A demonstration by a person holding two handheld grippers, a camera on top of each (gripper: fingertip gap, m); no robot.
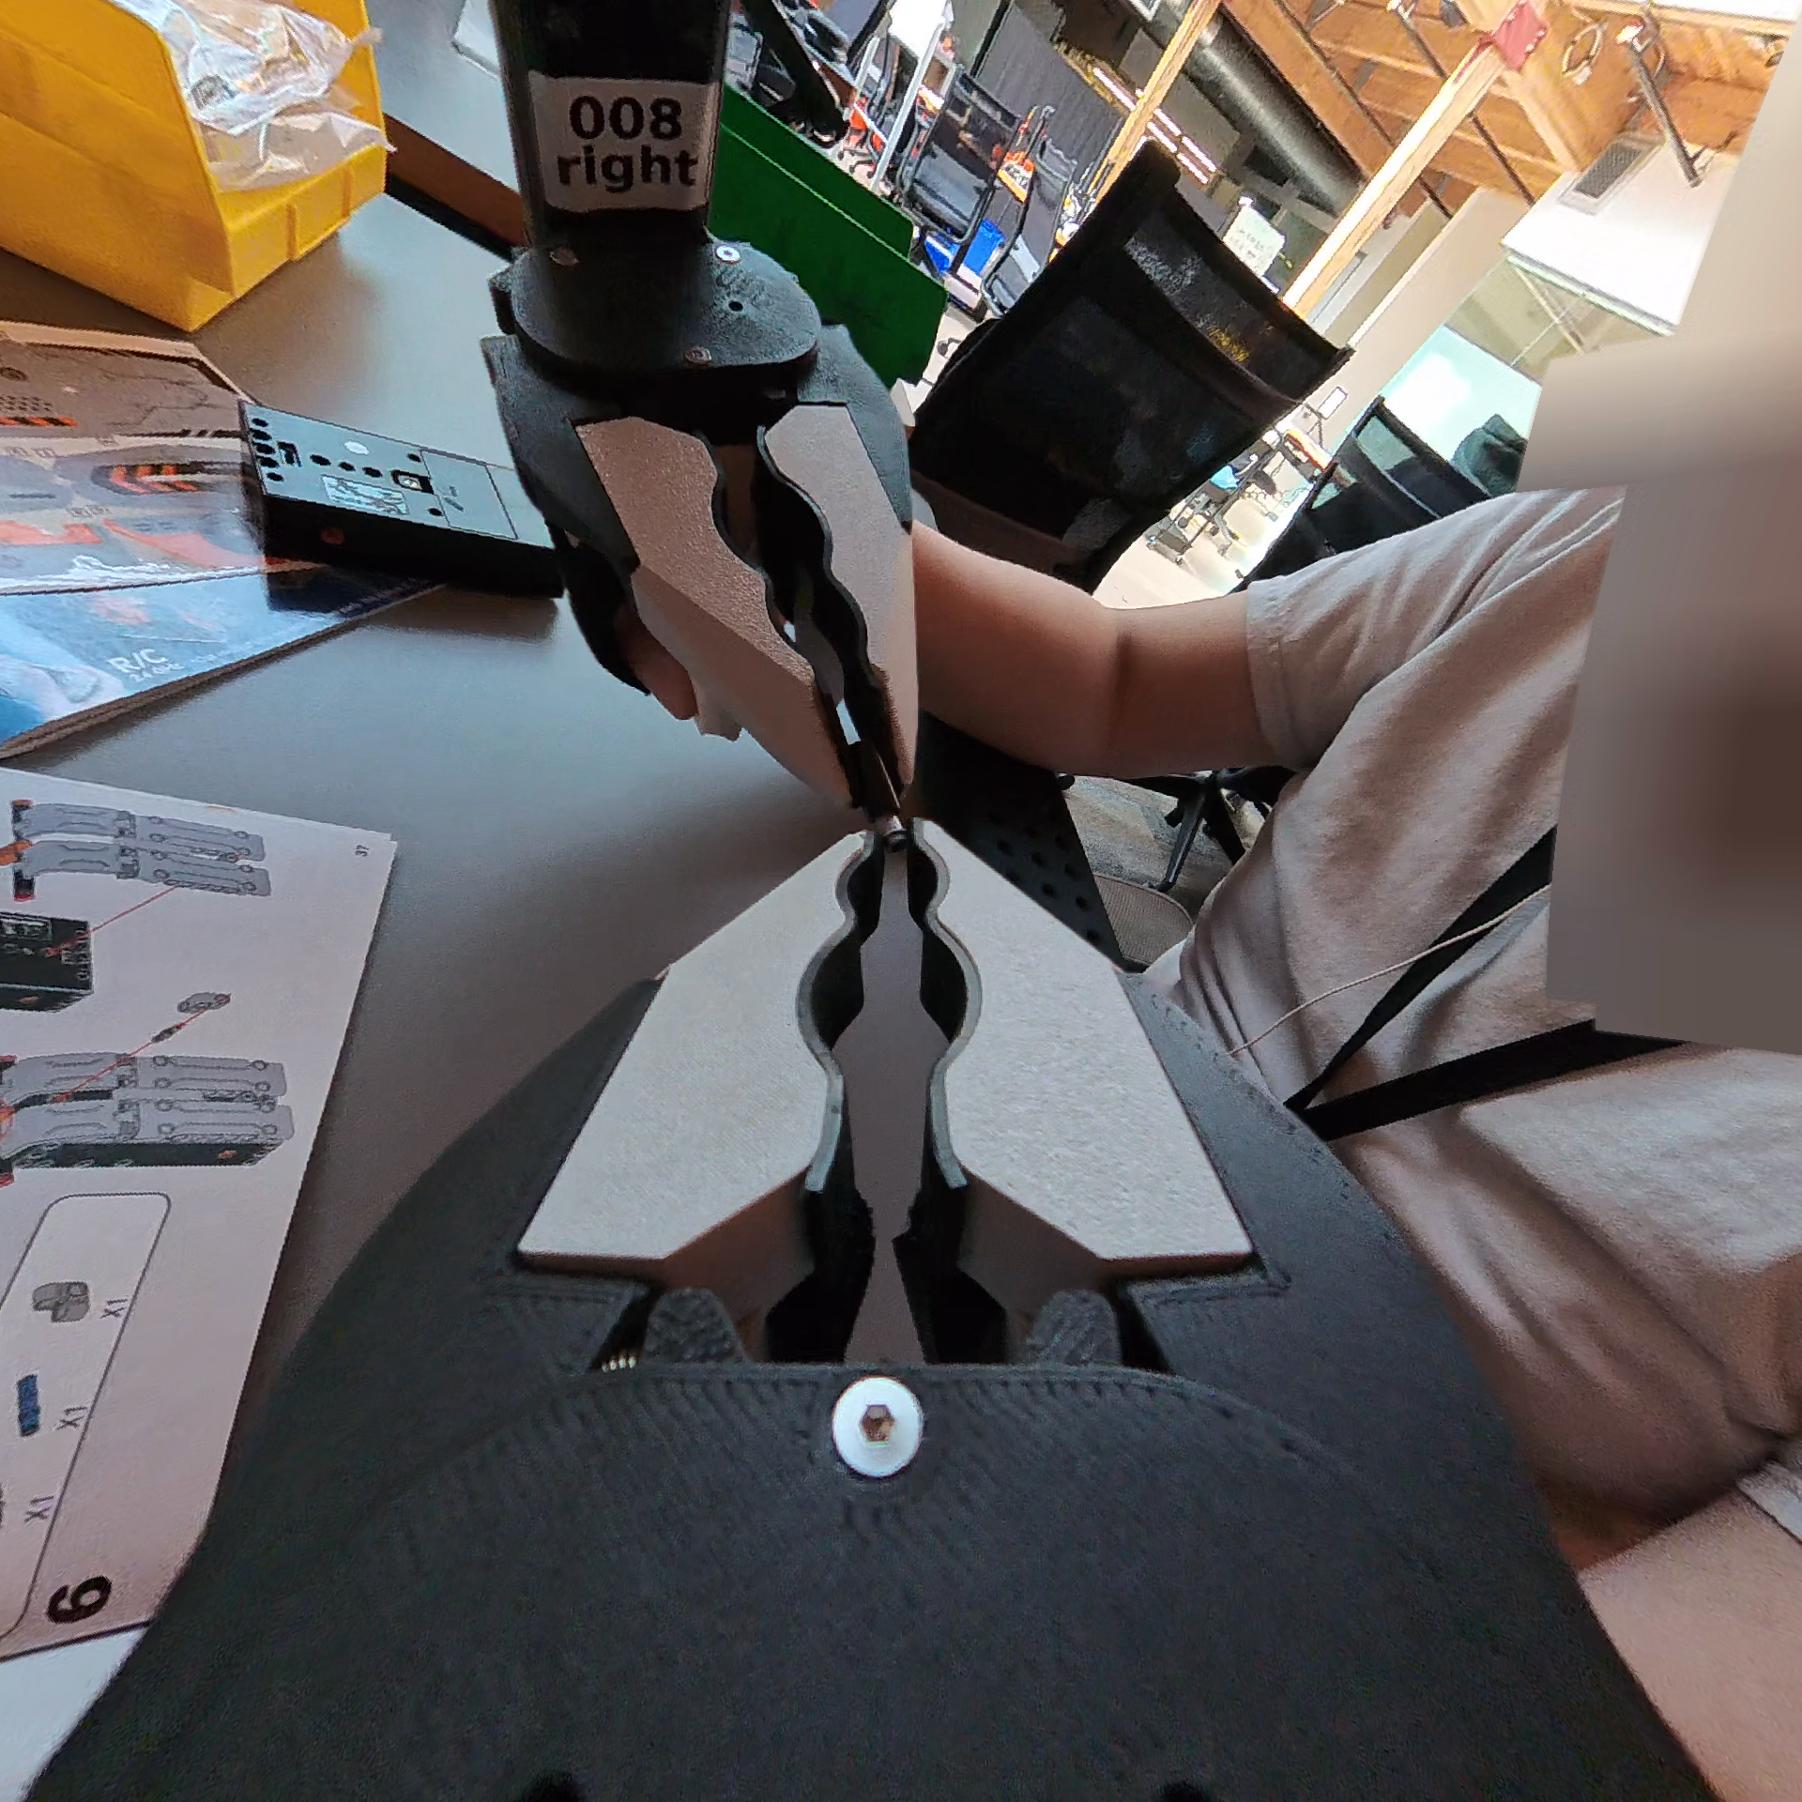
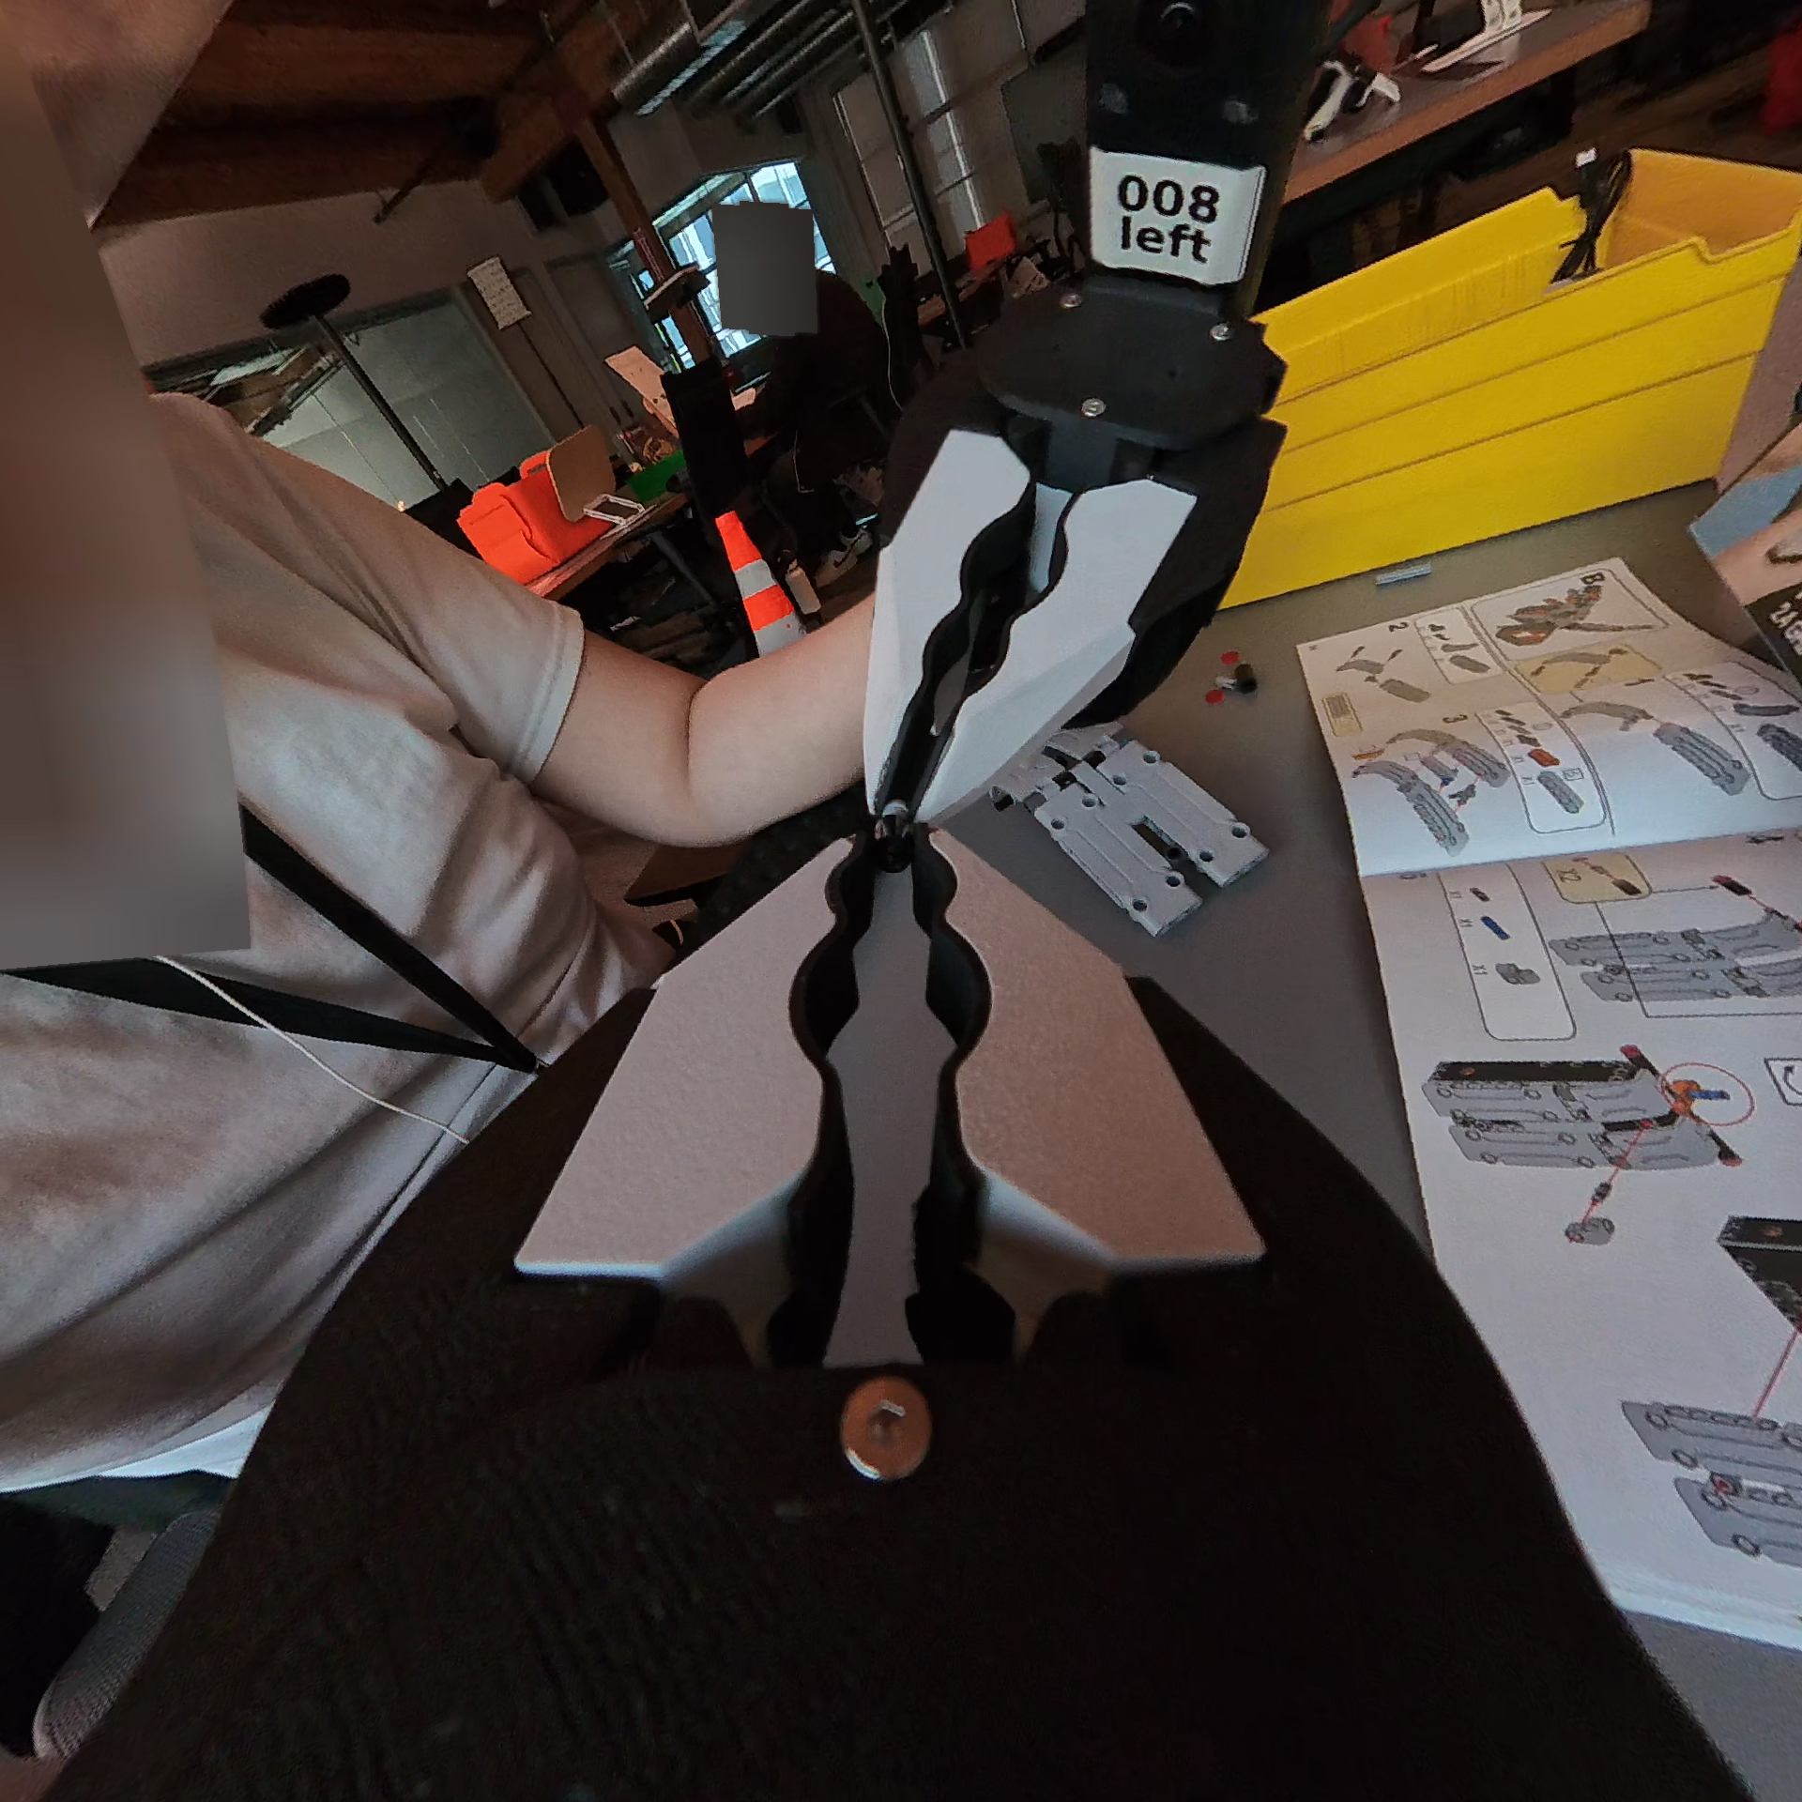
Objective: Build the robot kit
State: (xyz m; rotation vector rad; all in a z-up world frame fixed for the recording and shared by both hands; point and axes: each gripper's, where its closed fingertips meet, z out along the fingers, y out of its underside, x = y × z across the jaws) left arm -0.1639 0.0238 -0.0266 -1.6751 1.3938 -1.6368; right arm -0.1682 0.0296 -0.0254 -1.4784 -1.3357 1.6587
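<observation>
My two grippers meet tip to tip above the near edge of the grey table (image 1: pixel 507 741). In the left wrist view my left gripper (image 1: pixel 892 846) is shut on a small grey pin (image 1: pixel 893 836). The right gripper (image 1: pixel 881 798) comes down from above, shut on a thin black part (image 1: pixel 866 756) that touches the pin. In the right wrist view my right gripper (image 2: pixel 891 856) is shut on the small black part (image 2: pixel 889 846), and the left gripper (image 2: pixel 892 811) meets it from above. The join is too small to make out.
An open instruction booklet (image 2: pixel 1580 985) lies on the table, also in the left wrist view (image 1: pixel 166 1121). A grey brick assembly (image 2: pixel 1131 829) and small red and black pieces (image 2: pixel 1231 680) lie nearby. A black box (image 1: pixel 390 502), a yellow bin (image 2: pixel 1463 390) and a person's arm (image 1: pixel 1073 663) are close. From either gripper's tips it is about 15 centimeters to the grey brick assembly (image 2: pixel 1131 829).
</observation>
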